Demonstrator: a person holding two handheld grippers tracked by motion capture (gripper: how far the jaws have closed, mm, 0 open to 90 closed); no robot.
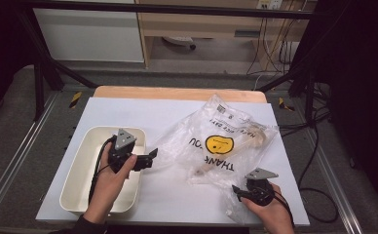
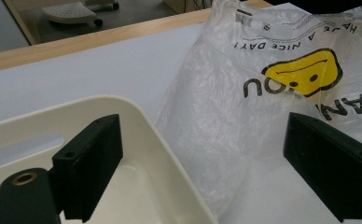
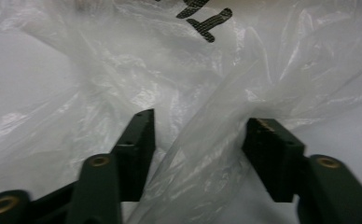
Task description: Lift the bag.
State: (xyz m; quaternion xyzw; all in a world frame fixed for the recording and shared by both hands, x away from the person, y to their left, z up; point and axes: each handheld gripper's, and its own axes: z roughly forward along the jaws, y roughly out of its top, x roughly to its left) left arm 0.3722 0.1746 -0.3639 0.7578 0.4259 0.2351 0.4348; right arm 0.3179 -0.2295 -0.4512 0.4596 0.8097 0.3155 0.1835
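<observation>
We saw the clear plastic bag lying crumpled on the white sheet of the worktop, right of centre, and its printing was the thing to read: a yellow smiley face in the middle, "THANK" in black capitals below it from the high view, upside down to us, and a smaller line above that the left gripper view gave us plainly as "HAVE A NICE DAY!", also inverted. Near the far edge of the bag sat a small barcode-like label, too small for us to read. Inside the bag we made out a pale, tan, long object, its kind unclear through the film. The left tool hovered over the right rim of the cream tray, which stood at the left of the worktop, just beside the bag; its jaws stood wide apart with nothing between them, one over the tray's inside and the other over the bag's near-left edge. The right tool was down at the bag's near corner, and in the right gripper view its jaws stood spread with a fold of the bag's film running up between them; we could not tell whether that film touched either jaw. In that view part of the black lettering, a "T", showed at the top.
</observation>
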